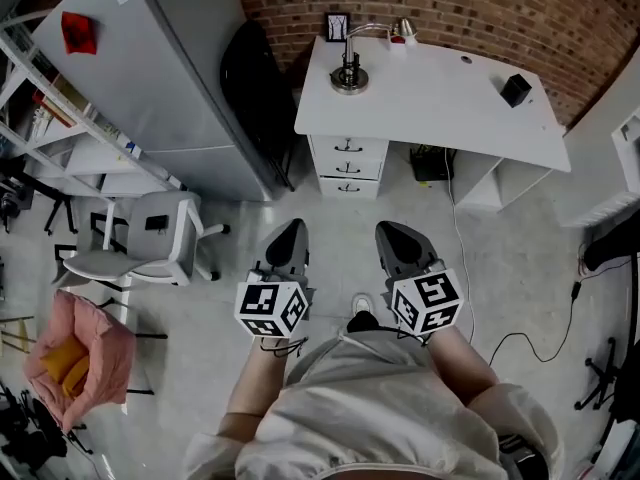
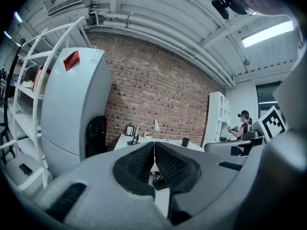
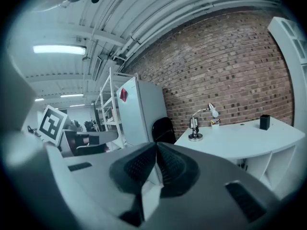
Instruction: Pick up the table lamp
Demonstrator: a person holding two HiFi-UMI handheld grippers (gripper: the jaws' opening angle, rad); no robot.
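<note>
Both the left gripper (image 1: 291,230) and the right gripper (image 1: 392,232) hold their jaws together, with nothing between them. Well ahead, between the two, the lamp (image 1: 350,66) stands on the table (image 1: 440,103), too small to show detail. Each gripper's own body hides the table's lower part in its view. Ahead and left of the left gripper are a fridge (image 1: 170,78) and a black chair (image 1: 256,88).

Head view steeply down; gripper views apparently level (fisheye); all share distant desk (image 1: 450,98), table lamp (image 1: 349,76).
</note>
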